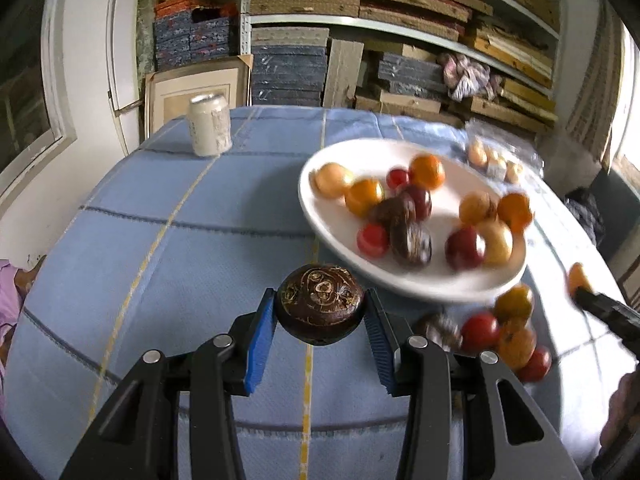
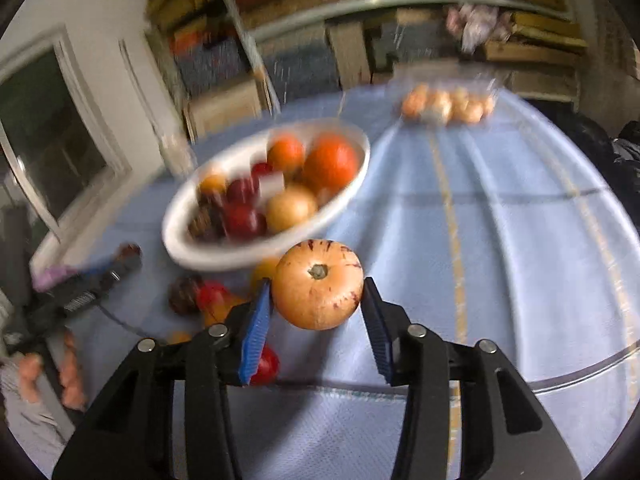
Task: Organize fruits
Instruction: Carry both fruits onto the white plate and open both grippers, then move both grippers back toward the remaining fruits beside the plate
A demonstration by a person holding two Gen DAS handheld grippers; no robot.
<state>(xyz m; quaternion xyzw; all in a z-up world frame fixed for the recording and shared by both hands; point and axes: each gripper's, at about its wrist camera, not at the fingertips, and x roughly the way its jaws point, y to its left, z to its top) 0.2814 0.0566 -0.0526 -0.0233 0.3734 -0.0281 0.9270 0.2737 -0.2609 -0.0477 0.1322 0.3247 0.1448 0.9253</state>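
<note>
I've got the left gripper clamped across a dark brown fruit, the right gripper clamped across a pale orange fruit; both look light, rigid, smooth, so I grip at the widest middle; white plate ahead.

Metal shelving crammed with stacked wooden boards and folded textiles filled the far wall. A white-framed window stood at left; a blue checked cloth covered the desk.
</note>
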